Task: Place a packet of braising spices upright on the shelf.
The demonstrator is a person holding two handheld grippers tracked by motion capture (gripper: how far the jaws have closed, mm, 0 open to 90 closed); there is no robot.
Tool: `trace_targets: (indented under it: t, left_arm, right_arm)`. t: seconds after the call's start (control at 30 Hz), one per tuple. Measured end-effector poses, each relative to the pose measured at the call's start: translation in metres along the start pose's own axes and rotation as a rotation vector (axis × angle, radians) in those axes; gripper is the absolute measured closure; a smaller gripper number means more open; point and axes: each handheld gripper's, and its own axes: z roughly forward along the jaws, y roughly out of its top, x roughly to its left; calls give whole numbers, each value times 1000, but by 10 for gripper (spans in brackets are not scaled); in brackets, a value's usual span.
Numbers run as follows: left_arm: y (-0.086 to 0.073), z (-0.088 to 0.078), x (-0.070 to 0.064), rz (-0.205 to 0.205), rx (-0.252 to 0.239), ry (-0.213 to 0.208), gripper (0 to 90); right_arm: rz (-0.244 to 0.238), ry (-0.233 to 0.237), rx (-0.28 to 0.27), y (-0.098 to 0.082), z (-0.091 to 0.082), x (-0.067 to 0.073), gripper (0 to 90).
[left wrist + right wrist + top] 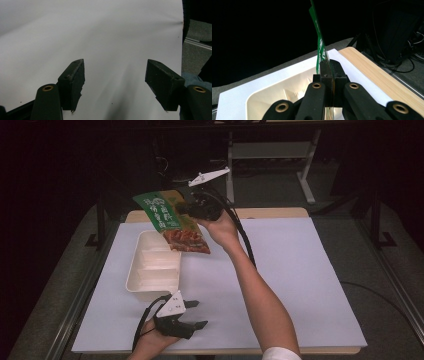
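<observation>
Snack packet, green-topped with its food showing below, hangs pinched at one edge between the right gripper's closed jaws above the white compartment tray, seemingly for lowering in, while the left gripper rests wide-jawed and empty near the tray on the table.

We see a flat snack packet held up in the air, tilted, above the far end of the white tray. Its upper part is green with white lettering, its lower part clear, showing reddish-brown food. The right gripper has its jaws pinched on the packet's right edge. In the right gripper view the packet stands edge-on, a thin green strip. The tray lies on the tabletop, left of centre, with 3 ribbed compartments.
</observation>
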Motion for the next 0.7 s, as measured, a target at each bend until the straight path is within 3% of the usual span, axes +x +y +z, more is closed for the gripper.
trace_targets:
  t: [0.4,0.7]
  left_arm:
    - [-2,0,2,-10,-5,8,301]
    - [-2,0,2,-7,-7,2,299]
  right_arm:
    - [-11,27,-28,10,35,1,897]
    - [-16,33,-46,18,36,2,897]
